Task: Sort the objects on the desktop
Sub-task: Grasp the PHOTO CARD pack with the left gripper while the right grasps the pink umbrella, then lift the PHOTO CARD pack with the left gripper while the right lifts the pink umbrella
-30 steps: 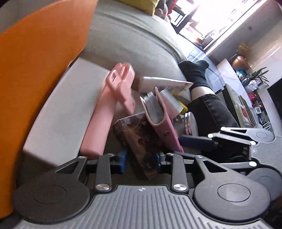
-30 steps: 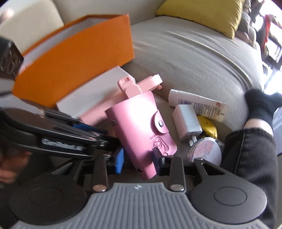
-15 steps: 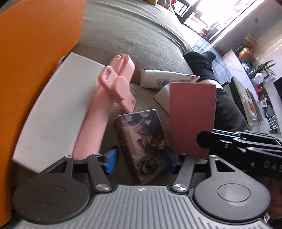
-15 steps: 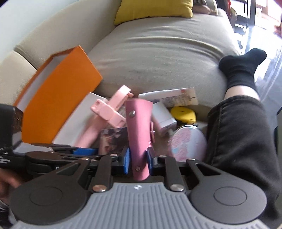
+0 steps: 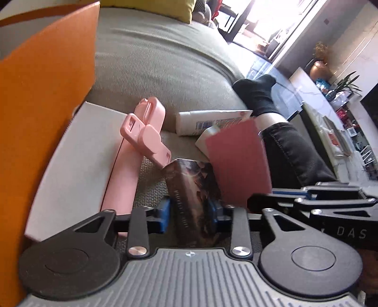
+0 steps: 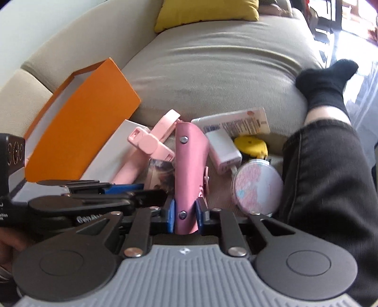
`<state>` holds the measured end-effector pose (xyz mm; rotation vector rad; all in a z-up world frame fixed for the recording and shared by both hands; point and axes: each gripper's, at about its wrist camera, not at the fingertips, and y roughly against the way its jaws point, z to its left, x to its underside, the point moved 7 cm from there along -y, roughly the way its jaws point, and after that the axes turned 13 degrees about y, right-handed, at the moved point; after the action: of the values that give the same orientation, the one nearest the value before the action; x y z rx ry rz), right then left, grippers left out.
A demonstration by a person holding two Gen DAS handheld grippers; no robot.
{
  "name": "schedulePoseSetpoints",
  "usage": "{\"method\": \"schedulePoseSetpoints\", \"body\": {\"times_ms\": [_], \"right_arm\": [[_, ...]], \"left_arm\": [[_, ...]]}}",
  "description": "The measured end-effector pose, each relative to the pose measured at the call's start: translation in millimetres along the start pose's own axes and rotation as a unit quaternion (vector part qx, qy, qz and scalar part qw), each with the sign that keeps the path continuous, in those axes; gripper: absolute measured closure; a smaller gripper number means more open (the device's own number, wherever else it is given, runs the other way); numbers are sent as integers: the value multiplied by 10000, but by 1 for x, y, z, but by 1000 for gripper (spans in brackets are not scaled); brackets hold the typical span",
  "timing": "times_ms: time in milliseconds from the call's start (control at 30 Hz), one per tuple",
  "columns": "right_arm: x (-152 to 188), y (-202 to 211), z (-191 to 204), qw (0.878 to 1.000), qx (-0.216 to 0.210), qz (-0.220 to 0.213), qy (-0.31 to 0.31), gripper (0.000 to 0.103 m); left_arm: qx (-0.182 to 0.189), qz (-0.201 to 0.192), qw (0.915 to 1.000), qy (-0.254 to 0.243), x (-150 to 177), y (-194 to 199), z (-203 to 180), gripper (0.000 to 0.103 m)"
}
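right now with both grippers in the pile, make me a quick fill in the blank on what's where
1. The left gripper is shut on a dark ____.
2. The right gripper is shut on a card holder coloured ____.
3. The cushion at the back of the sofa is ____.
4. The open box on the left of the pile is ____.

Missing words: box; pink; yellow; orange

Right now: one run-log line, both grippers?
left gripper: jaws just closed on dark illustrated card box | right gripper: jaws clamp pink snap-button card wallet | both above sofa
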<state>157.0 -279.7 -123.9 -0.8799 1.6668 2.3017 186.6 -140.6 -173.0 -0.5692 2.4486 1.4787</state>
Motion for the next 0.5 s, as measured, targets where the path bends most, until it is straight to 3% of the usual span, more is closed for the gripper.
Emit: {"method": "schedulePoseSetpoints", "body": {"times_ms": [233,333,500], "right_arm": [[29,9,9,9969,-494,268,-550,84],[30,4,9,9983,-273,300,-415,83],[19,3,11,9998,-12,175,2,78]], "left_arm": [[-62,43,9984,-555,16,23,-13,75],[-112,-15,9973,-725,19,21,-19,74],[165,184,9984,-513,19,11,-24,74]]}}
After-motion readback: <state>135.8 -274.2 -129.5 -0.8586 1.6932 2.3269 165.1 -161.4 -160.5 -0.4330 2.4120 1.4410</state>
